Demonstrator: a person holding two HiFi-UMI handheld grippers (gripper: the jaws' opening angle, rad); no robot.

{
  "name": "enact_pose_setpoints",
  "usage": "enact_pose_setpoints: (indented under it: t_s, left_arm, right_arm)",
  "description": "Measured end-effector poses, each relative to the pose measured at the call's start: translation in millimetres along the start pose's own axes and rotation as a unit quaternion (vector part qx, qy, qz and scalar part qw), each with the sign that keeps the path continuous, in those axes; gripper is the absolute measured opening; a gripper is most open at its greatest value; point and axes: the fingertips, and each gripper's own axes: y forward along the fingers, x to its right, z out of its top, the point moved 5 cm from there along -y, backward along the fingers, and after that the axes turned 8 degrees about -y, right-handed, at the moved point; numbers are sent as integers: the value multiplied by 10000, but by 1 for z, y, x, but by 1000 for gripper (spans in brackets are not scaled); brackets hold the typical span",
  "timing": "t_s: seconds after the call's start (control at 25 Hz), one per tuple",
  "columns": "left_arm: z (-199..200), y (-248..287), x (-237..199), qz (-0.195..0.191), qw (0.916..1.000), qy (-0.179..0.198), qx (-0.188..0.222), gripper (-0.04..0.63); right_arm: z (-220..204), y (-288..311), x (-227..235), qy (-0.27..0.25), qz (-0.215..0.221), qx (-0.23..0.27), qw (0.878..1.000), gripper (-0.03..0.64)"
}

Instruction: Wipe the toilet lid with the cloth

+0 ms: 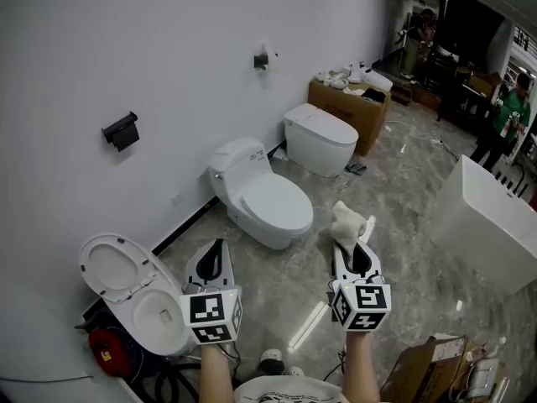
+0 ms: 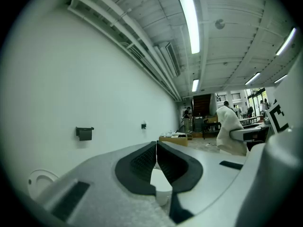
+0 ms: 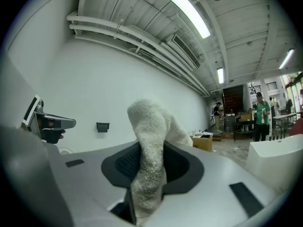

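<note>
A fluffy white terry cloth (image 1: 348, 223) stands bunched and upright in the clenched jaws of the right gripper (image 1: 352, 254), held in the air above a glossy grey marble-patterned floor (image 1: 403, 217). In the right gripper view the cloth (image 3: 149, 160) is pinched between the dark ribbed pads (image 3: 124, 162) of the grey plastic jaws, its nubbly pile rising in a rounded hump above them.

The left gripper (image 1: 218, 250) hangs beside it, well apart. In its own view its jaws (image 2: 156, 148) are pressed together at the tips with nothing between them. Each gripper carries a cube printed with black-and-white square markers.

Three smooth white ceramic toilets line the plain white wall. The nearest toilet (image 1: 159, 317), at lower left, has its oval toilet lid (image 1: 113, 267) raised and its bowl open. The middle toilet (image 1: 260, 196), rounded, and the far toilet (image 1: 320, 137), boxier, are both closed.

A black wall-mounted holder (image 1: 122, 130) sits above the nearest toilet. Beyond the far toilet stands a brown cardboard box (image 1: 348, 107), and a white rectangular tub (image 1: 487, 225) fills the right side. A person in a green top (image 1: 508, 116) stands in the background.
</note>
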Motion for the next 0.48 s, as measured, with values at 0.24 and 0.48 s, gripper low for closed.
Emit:
enact_pose_setpoints:
  t_s: [0.24,0.48]
  left_arm:
    - [-2,17,-10,11,10000,-36,12,9]
    - [-4,40,-31,-17,10000,-53,1,9]
  right_arm:
    - [-2,20,-2,30,24,33,10000,107]
    - [-2,48,-11,133,-58,81,9999,109]
